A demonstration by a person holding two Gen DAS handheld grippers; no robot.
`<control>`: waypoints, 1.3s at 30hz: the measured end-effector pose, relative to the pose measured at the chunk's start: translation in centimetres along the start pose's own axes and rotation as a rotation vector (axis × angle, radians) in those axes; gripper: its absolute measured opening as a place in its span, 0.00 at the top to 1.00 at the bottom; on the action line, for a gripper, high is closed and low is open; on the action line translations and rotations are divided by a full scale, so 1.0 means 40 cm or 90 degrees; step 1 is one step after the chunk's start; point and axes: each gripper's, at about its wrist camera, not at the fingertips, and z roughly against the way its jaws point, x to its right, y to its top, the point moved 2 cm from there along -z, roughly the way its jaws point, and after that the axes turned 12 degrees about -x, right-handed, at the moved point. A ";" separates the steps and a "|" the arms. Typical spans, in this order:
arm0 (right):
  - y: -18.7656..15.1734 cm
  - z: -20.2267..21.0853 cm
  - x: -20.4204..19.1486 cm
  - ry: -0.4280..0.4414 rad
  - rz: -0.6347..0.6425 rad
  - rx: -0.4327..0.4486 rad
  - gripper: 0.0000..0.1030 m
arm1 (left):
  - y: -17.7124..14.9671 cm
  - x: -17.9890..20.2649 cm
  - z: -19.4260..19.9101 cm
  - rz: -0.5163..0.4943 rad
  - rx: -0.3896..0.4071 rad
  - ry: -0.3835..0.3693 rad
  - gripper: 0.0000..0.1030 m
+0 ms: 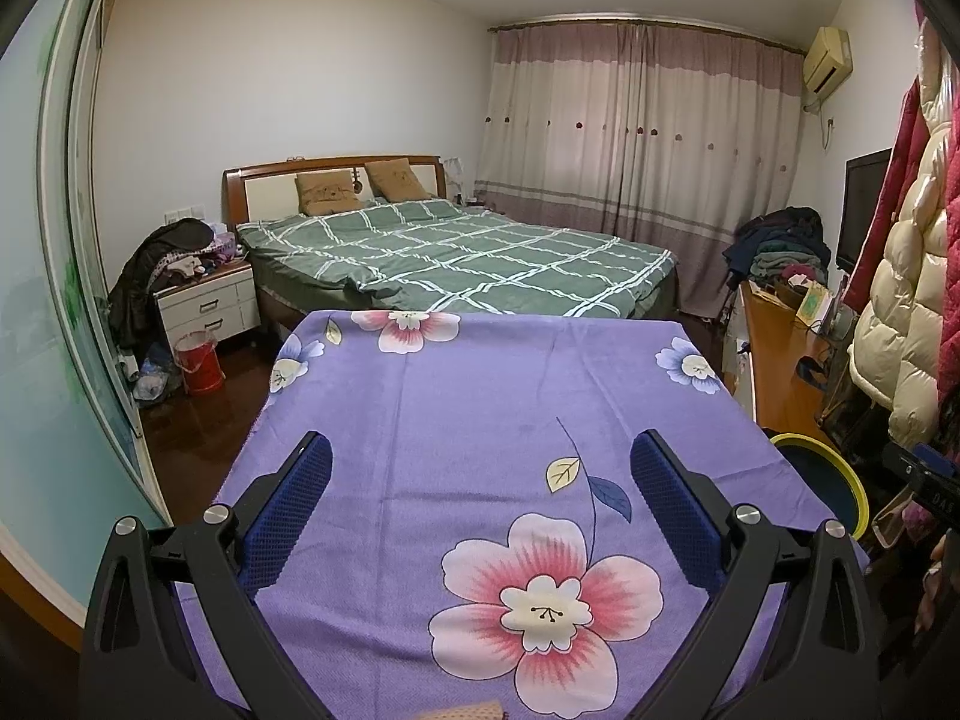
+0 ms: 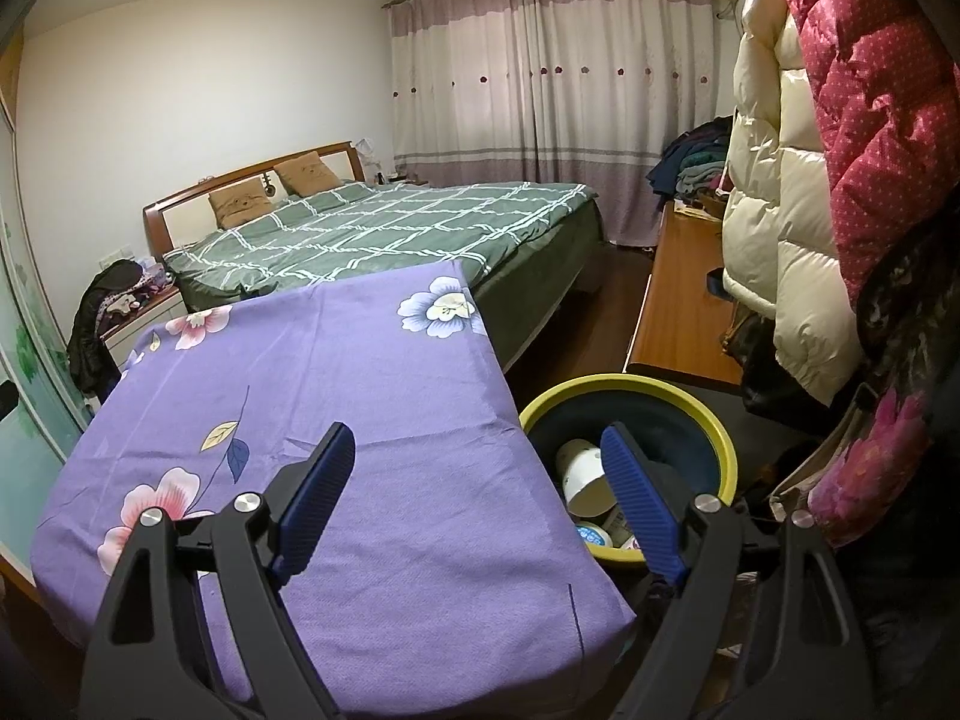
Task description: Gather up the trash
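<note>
Bedroom with a green checked bed (image 1: 456,252) beyond a desk draped in purple floral cloth (image 1: 480,396). Both left tongs (image 1: 480,480) and right tongs (image 2: 477,468) hang spread and empty above the bare cloth. Beside the desk's right edge sits a yellow-rimmed dark bin (image 2: 702,420), placed within reach, holding white paper cups (image 2: 579,468).

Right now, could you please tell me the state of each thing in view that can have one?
Left tool: open, nothing between its fingers.
Right tool: open, nothing held.
Yellow-rimmed bin: uncovered, paper cups lying inside.
Purple floral cloth: spread flat, bare of trash.
Curtains: drawn shut.
Bed: made.
Television: off.
</note>
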 end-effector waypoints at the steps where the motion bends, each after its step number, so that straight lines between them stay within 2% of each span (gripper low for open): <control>1: 0.001 0.001 0.001 0.000 0.000 0.000 0.22 | 0.000 0.000 0.000 0.000 0.000 0.000 0.05; 39: -0.015 -0.013 -0.004 0.009 -0.002 -0.010 0.22 | -0.002 0.002 -0.024 -0.006 -0.011 -0.004 0.05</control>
